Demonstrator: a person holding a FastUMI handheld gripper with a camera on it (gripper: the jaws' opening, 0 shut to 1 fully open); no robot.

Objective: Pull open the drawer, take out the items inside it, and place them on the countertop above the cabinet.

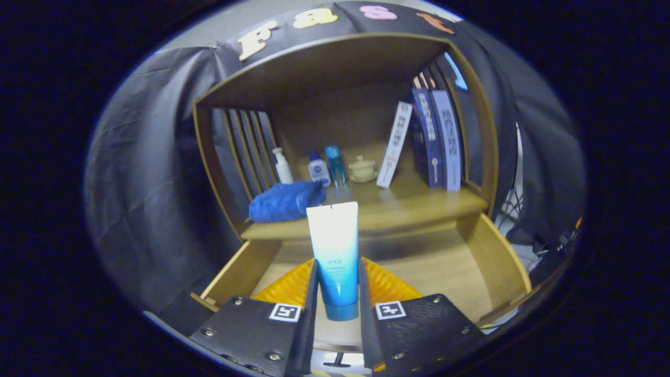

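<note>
Gripper view shows the jaws clamped on a white-and-blue plastic tube (335,256), cap down, lifted over the open wooden drawer (238,272). Beyond them sits the wooden worktop (408,204), probably where it's headed, beside a folded blue towel (282,204).

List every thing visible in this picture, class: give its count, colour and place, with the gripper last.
Plastic squeeze tube: 1, white fading to blue, cap down, between the fingers, above the open drawer.
Wooden drawer: 1, light brown, pulled open below the countertop.
Wooden countertop: 1, brown, above the drawer.
Folded towel: 1, blue, on the countertop, left of the tube.
Small bottles: 3, white and blue, at the back.
Lidded cup: 1, cream, beside the bottles.
Upright books: several, blue and white, to the right.
Gripper: 1, shut on the tube.
</note>
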